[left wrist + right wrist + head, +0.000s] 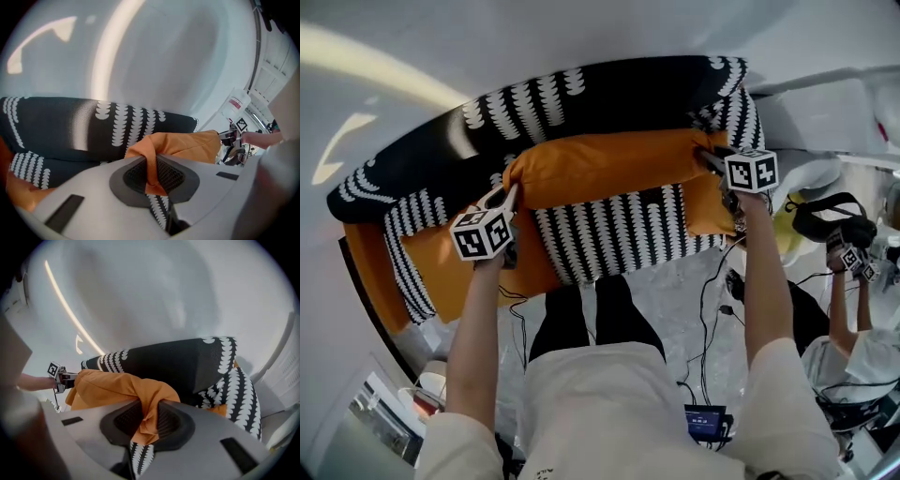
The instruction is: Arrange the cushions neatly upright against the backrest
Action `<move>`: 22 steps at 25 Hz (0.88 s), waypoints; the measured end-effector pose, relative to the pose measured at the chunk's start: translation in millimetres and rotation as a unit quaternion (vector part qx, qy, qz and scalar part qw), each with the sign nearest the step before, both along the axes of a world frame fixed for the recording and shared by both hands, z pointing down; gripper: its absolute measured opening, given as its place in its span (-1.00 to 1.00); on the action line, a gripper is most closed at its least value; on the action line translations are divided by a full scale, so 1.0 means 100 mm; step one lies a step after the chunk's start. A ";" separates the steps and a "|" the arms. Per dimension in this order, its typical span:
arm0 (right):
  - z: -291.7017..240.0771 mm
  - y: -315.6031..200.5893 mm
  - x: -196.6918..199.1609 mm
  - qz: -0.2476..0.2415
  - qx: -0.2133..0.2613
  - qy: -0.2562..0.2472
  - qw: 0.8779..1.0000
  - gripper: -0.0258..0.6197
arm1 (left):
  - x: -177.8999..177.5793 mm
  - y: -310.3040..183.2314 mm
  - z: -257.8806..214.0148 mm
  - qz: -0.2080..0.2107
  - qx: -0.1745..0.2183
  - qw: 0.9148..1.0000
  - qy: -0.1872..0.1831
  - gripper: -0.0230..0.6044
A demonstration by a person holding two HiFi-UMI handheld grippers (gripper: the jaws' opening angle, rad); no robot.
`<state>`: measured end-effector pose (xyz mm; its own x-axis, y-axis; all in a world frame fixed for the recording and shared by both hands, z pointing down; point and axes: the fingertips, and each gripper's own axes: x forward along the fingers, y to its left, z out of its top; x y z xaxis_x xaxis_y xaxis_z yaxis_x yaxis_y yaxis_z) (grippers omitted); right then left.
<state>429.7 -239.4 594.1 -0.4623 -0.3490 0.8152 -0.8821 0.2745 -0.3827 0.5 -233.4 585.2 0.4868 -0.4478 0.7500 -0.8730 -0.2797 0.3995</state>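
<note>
I hold a cushion between both grippers in front of the sofa; its orange face point(609, 164) is on top and its black-and-white patterned face point(609, 230) hangs toward me. My left gripper point(511, 195) is shut on the cushion's left corner, and orange fabric point(152, 171) is pinched between its pads. At the right corner my right gripper point(710, 157) is shut as well, with orange cloth point(146, 420) bunched between its pads. Behind the cushion runs the black backrest point(609, 89) with white markings.
A patterned cushion point(408, 253) lies at the sofa's left end on the orange seat point(441, 272), and another point(739, 112) stands at the right end. To the right a second person point(853, 356) holds grippers. Cables point(712, 291) and a small screen point(705, 422) lie on the floor.
</note>
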 end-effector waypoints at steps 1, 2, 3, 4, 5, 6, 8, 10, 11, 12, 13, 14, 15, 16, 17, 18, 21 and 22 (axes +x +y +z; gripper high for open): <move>0.01 -0.11 0.01 -0.001 0.008 0.000 1.000 -0.70 | -0.01 -0.09 0.01 -0.008 0.004 1.000 -0.001 -0.79; 0.02 -0.21 0.00 -0.002 0.015 -0.001 1.000 -0.70 | -0.02 -0.18 0.01 -0.015 0.006 1.000 -0.001 -0.79; 0.03 -0.31 -0.01 -0.003 0.020 -0.002 1.000 -0.70 | -0.04 -0.26 0.03 -0.021 0.008 1.000 -0.003 -0.79; 0.06 -0.41 -0.01 -0.004 0.024 -0.002 1.000 -0.69 | -0.05 -0.35 0.05 -0.028 0.010 1.000 -0.004 -0.79; 0.08 -0.52 -0.01 -0.004 0.028 0.000 1.000 -0.69 | -0.06 -0.44 0.08 -0.034 0.011 0.999 -0.006 -0.79; 0.10 -0.64 -0.01 -0.004 0.033 0.002 0.999 -0.69 | -0.07 -0.54 0.10 -0.040 0.012 0.999 -0.007 -0.79; 0.16 -0.88 -0.03 -0.005 0.043 0.005 0.999 -0.69 | -0.09 -0.71 0.15 -0.053 0.014 0.998 -0.010 -0.79; 0.21 -1.10 -0.06 -0.007 0.051 0.007 0.999 -0.69 | -0.13 -0.87 0.17 -0.065 0.019 0.998 -0.016 -0.79; 0.23 -1.19 -0.07 -0.007 0.054 0.007 0.998 -0.69 | -0.14 -0.94 0.16 -0.072 0.021 0.997 -0.020 -0.79; 0.24 -1.27 -0.07 -0.003 0.057 0.006 0.998 -0.68 | -0.14 -1.01 0.16 -0.079 0.023 0.996 -0.022 -0.79; 0.26 -1.34 -0.07 0.003 0.060 0.003 0.998 -0.67 | -0.14 -1.09 0.17 -0.088 0.023 0.996 -0.024 -0.78; 0.27 -1.40 -0.06 0.013 0.064 -0.001 0.998 -0.66 | -0.14 -1.16 0.17 -0.097 0.024 0.995 -0.026 -0.78; 0.28 -1.44 -0.04 0.023 0.068 -0.007 0.997 -0.65 | -0.13 -1.22 0.18 -0.104 0.024 0.994 -0.028 -0.78; 0.29 -1.47 -0.03 0.032 0.073 -0.013 0.997 -0.65 | -0.12 -1.27 0.19 -0.108 0.026 0.993 -0.032 -0.78; 0.30 -1.50 -0.01 0.037 0.079 -0.017 0.996 -0.64 | -0.10 -1.30 0.20 -0.110 0.028 0.993 -0.035 -0.78; 0.30 -1.51 0.01 0.040 0.085 -0.019 0.995 -0.64 | -0.09 -1.32 0.19 -0.110 0.031 0.993 -0.040 -0.78; 0.27 -1.51 0.06 0.034 0.101 -0.017 0.994 -0.62 | -0.05 -1.30 0.15 -0.100 0.042 0.992 -0.056 -0.76; 0.25 -1.49 0.07 0.030 0.106 -0.014 0.994 -0.61 | -0.05 -1.28 0.13 -0.097 0.045 0.992 -0.061 -0.74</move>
<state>436.5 -388.0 619.2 -0.4565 -0.5396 0.7074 -0.8894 0.2981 -0.3466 -4.4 -361.5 598.1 0.2923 -0.5919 0.7511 -0.9544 -0.1305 0.2686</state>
